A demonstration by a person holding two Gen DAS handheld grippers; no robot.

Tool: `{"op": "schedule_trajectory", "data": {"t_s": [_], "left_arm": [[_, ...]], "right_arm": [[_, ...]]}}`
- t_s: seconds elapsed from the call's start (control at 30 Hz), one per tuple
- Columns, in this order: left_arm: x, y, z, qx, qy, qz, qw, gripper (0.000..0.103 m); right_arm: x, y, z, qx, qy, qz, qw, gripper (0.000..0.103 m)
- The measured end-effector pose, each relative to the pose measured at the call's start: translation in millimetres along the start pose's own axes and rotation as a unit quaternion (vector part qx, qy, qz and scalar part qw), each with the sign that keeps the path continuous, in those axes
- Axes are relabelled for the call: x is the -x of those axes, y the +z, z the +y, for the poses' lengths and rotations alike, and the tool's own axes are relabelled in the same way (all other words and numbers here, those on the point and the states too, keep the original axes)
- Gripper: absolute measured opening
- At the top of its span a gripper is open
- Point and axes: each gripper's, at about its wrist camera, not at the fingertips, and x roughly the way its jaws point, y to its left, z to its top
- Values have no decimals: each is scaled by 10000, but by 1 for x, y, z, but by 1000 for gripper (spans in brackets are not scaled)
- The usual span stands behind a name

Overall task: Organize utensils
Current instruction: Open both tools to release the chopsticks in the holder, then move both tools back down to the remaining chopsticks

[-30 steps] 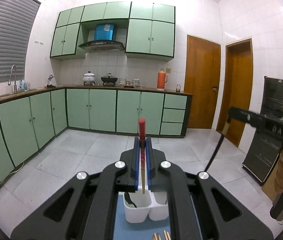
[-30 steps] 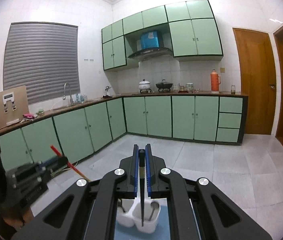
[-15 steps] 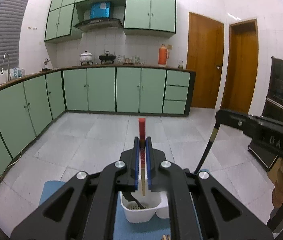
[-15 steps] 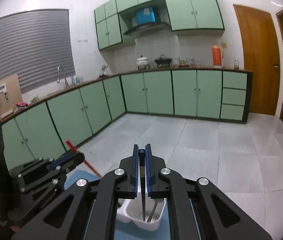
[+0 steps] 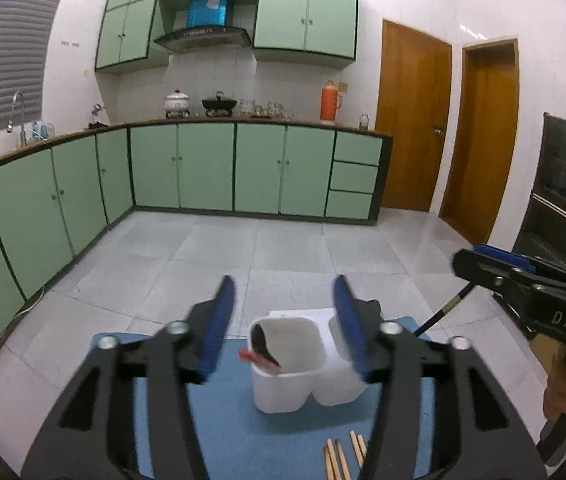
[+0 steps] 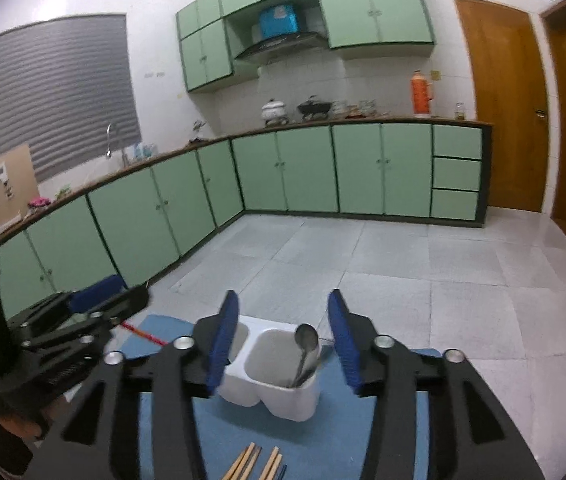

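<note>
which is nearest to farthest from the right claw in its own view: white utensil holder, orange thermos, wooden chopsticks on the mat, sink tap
1. white utensil holder, just ahead of the right claw
2. wooden chopsticks, on the blue mat below; close to call with the holder
3. sink tap, left counter
4. orange thermos, far counter

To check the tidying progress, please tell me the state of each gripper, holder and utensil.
Left gripper: opening, nothing between fingers.
Right gripper: opening, nothing between fingers.
Holder: upright on blue mat.
Metal spoon: standing in holder.
Wooden chopsticks: lying on blue mat.
</note>
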Motion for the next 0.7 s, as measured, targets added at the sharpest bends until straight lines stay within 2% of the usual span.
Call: {"op": "schedule_trajectory", "data": {"t_s": [0.03, 0.1, 0.17, 0.43, 0.63, 0.7], "left_arm": [[7, -3, 2, 32, 35, -23, 10000, 64], [22, -11, 4, 96, 74, -92, 9999, 73], [35, -21, 5, 108, 144, -154, 9997, 83], [73, -79, 0, 68, 171, 162, 9997, 85], [82, -132, -11, -173, 7, 833, 9964, 85], [78, -151, -16, -283, -6, 1159, 9929, 85]], "right_arm": [[8, -5, -2, -42, -73, -40, 10000, 68], [23, -16, -4, -109, -284, -180, 9994, 84], [41, -33, -5, -176, -430, -323, 9984, 90], [83, -110, -5, -394, -625, -61, 9972, 91], [99, -156, 2, -542, -664, 240, 9960, 91], [102, -169, 2, -620, -622, 374, 9954, 87]]}}
